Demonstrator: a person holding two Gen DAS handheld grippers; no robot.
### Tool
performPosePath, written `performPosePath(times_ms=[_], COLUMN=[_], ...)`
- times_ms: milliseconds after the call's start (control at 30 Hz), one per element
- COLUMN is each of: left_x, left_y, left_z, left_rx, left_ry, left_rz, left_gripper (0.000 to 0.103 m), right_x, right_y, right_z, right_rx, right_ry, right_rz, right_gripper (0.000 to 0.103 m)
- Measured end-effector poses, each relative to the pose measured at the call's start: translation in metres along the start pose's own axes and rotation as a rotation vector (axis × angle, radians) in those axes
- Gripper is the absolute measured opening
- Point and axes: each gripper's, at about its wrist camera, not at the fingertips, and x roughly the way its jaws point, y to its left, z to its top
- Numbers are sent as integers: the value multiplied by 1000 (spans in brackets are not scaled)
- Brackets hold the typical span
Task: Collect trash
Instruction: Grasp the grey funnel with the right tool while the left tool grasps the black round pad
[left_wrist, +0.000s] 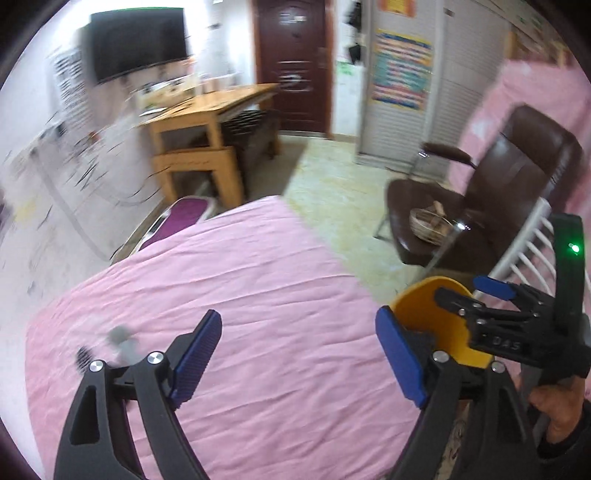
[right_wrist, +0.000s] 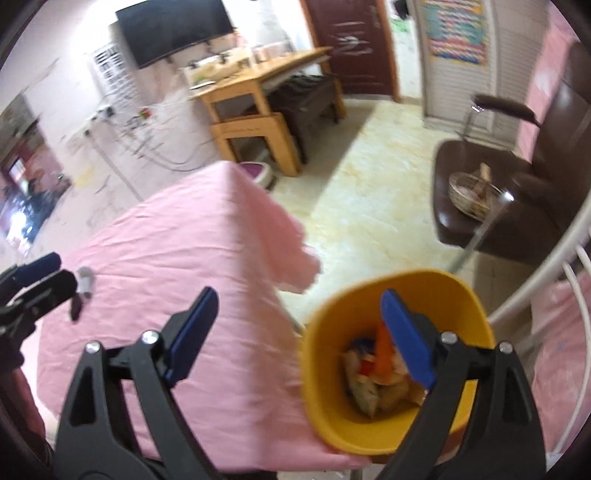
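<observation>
- While spread wide over the pink sheet (left_wrist: 229, 295), left gripper (left_wrist: 299, 358) empty, blue pads (left_wrist: 195, 358) well apart with only cloth showing between them.
- Right gripper (right_wrist: 306, 339) likewise wide open, nothing pinched; its right finger (right_wrist: 406, 339) hanging above the mouth of the yellow bin (right_wrist: 332, 369), its left finger over the sheet.
- Yellow bin at the near right corner of the bed, just beside the sheet's edge, rim up.
- Inside the bin: scraps of trash (right_wrist: 373, 384), crumpled pale wrappers plus an orange strip and a bit of red, all resting at the bottom.
- On the sheet toward the near left, a small grey and dark object (left_wrist: 122, 341), blurred, kind impossible to tell.
- From the left wrist view, right gripper seen at the right edge over the bin, fingers apart, a hand (left_wrist: 554, 410) clasping its handle below.
- Far right across the pale tiled floor (right_wrist: 369, 199): a brown chair (right_wrist: 517, 206) with a wire basket (right_wrist: 472, 195) on its seat.
- Far side of the room: a wooden desk (right_wrist: 258, 85), a dark screen (right_wrist: 177, 29) on the wall above it, a dark red door (right_wrist: 354, 44) to its right.
- White rails of a bed frame (right_wrist: 546, 273) curving past the bin on the right.
- Heavy motion blur across the far left wall in both views.
</observation>
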Motion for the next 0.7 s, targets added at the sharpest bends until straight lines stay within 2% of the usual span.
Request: performPosePath(times_ms=[233,433,567,700], left_x=[-20,-19,-7,9], left_y=[86,153,187,202], left_z=[-12,-34,-49,-59], left_rx=[-127,-201,-247,-262], left_ry=[9,76,125,160], left_rz=[113,186,197,168], left_gripper=[82,82,82,82], right_x=[20,42,49,54], right_y=[92,167,203,220], right_z=[13,17,21,26], right_rx=[-111,-195,-228,-232], right_ry=[28,75,81,83], right_rz=[97,179,195,198], right_gripper=[86,86,86,86])
